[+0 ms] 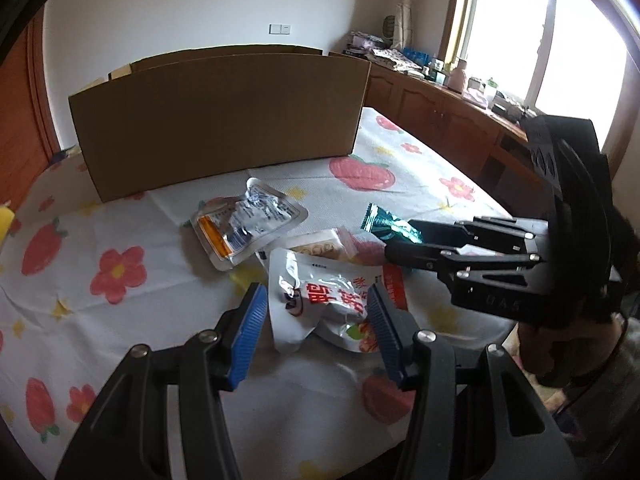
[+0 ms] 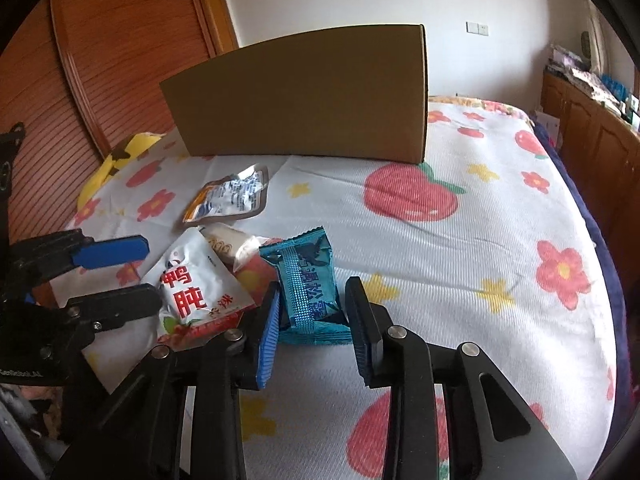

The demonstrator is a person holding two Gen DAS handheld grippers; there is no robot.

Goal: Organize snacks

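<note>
Several snack packets lie on a flower-print bed sheet [image 1: 120, 208] in front of a tall open cardboard box [image 1: 216, 120] [image 2: 304, 96]. My right gripper [image 2: 314, 286] [image 1: 396, 238] is shut on a teal snack packet [image 2: 304, 264] [image 1: 380, 220], which stands up between its pads. My left gripper [image 1: 316, 296] [image 2: 154, 272] is open just over a white packet with red characters [image 1: 328, 296] [image 2: 192, 288], its pads apart from it. A beige biscuit packet [image 1: 320, 246] [image 2: 228, 242] is partly hidden under the white one. Nearer the box rests a silver pouch with an orange stripe [image 1: 244, 224] [image 2: 228, 200].
A yellow cushion [image 2: 120, 160] sits at the left bed edge beside a wooden wardrobe [image 2: 100, 60]. Wooden cabinets [image 1: 440, 120] with clutter on top run under the window on the right. The sheet's right half [image 2: 480, 240] holds only printed flowers.
</note>
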